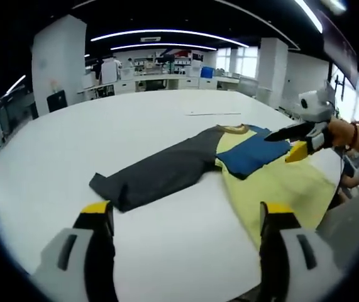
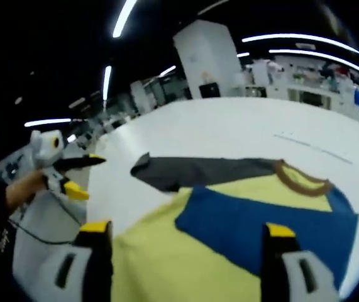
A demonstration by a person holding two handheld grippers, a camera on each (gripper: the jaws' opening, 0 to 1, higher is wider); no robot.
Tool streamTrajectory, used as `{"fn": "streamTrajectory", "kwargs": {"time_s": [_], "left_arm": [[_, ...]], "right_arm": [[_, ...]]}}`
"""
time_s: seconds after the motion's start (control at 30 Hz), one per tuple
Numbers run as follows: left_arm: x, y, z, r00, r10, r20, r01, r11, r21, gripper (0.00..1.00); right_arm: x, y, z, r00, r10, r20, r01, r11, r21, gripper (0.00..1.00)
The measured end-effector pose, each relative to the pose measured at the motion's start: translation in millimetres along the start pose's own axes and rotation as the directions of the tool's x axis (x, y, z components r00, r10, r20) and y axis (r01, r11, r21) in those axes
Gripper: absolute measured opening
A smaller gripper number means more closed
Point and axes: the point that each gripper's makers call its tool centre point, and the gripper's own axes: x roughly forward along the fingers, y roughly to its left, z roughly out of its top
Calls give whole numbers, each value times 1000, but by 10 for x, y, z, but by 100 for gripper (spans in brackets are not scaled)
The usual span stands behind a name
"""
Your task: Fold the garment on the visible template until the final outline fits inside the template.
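Both hand-held grippers spread wide, hovering over garment.

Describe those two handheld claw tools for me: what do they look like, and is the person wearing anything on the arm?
Each gripper has two light grey jaws lined in black, ending in yellow tips. Seen from across the table, the right gripper is black with yellow tips and a whitish box behind. A red band sits on that wrist, and a thin dark cable trails from the other gripper.
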Motion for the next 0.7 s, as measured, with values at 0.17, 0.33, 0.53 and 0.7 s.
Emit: {"fn": "streamTrajectory", "kwargs": {"time_s": [0.17,0.33,0.53,0.7], "left_arm": [[91,163,45,1000,31,2,-31,1000,-4,84],[205,359,72,996,91,-3,-91,995,40,71],[339,515,87,993,117,13,-117,993,25,55],[442,602,99,993,118,13,-117,993,-11,50]], "right_arm": [[-191,-64,-35,1000,-13,9,13,1000,2,99],[-420,-122,-76,999,-33,22,33,999,5,99],[-644,-189,-159,998,-59,18,59,998,0,99],[-801,-244,-263,997,-71,4,71,997,6,99]]}}
